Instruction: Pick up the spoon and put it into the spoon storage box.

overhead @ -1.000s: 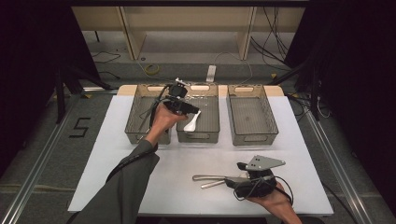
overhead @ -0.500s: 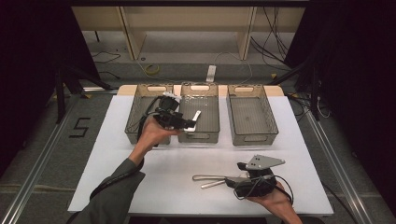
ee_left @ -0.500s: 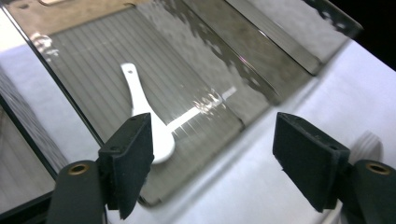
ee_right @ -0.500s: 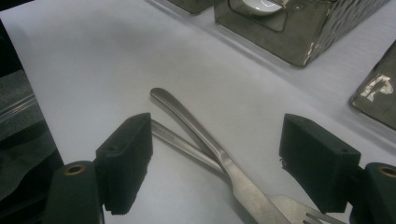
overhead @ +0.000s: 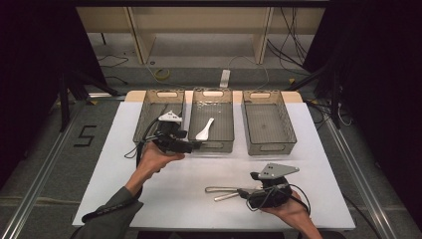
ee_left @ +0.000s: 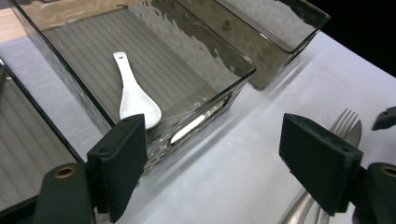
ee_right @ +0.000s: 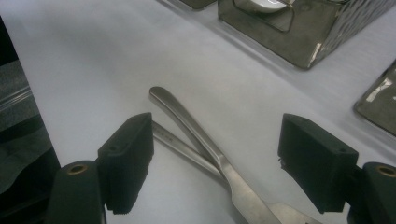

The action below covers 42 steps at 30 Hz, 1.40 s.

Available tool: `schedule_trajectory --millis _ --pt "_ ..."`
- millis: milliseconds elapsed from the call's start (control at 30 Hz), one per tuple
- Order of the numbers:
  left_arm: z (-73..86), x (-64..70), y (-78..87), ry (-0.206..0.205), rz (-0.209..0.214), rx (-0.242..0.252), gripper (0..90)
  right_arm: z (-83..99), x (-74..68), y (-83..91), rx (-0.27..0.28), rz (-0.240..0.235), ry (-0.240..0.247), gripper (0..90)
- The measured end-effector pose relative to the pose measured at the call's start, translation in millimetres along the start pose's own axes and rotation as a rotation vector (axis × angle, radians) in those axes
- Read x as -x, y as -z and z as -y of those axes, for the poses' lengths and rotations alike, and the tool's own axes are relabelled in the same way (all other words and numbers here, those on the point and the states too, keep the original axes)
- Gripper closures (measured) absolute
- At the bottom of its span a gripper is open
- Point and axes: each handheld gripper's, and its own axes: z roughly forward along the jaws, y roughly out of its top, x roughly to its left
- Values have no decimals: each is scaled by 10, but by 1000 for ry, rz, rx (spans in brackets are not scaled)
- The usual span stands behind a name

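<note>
Above the middle bin (overhead: 213,119), in the high view, we see the white ceramic spoon (overhead: 204,130) lying on that bin's floor, bowl toward the near wall. The left tool (overhead: 191,146) hovers just short of that near wall, jaws spread and holding nothing. Well nearer the person than the bin, the right tool (overhead: 243,192) rests low over the tabletop (overhead: 119,164), pointing at the knife (overhead: 228,196) and fork (overhead: 223,188), which lie crossed.

In the left gripper view, the middle bin (ee_left: 219,56) fills the far ground and the spoon (ee_left: 133,95) shows its hanging hole and glazed bowl. We judge it light but brittle and slick. The fork (ee_left: 343,122) tines and the knife (ee_left: 356,133) tip peek past the far jaw, a detail the high view leaves too small to read.

In the right gripper view, below the middle bin (ee_right: 303,32), the knife (ee_right: 212,151) crosses over the fork (ee_right: 180,145) handle between the parted jaws of the right tool (ee_right: 212,172), which touches neither. We judge both stiff, thin, smooth steel lying flat, so they may slide; pinching across a handle near its middle, edge to edge, seems safest. This view shows which piece lies on top, while the high view alone shows all three bins and both hands.
</note>
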Motion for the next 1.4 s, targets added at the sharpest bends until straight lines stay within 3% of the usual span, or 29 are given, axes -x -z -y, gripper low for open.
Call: schedule_trajectory --millis 133,367,600,1033,1400 --pt "92 17 55 2 11 27 218 -33 9 -35 -22 -5 17 277" --pt "309 18 105 4 -7 41 204 -98 48 -83 -56 8 47 289" --pt "470 -8 238 12 -50 70 196 -182 105 -161 -84 7 61 291" --pt "638 -6 365 -14 -75 67 184 -237 144 -287 -157 -2 86 290" --pt "708 -12 424 27 -81 77 166 -312 190 -376 -204 -16 100 295"
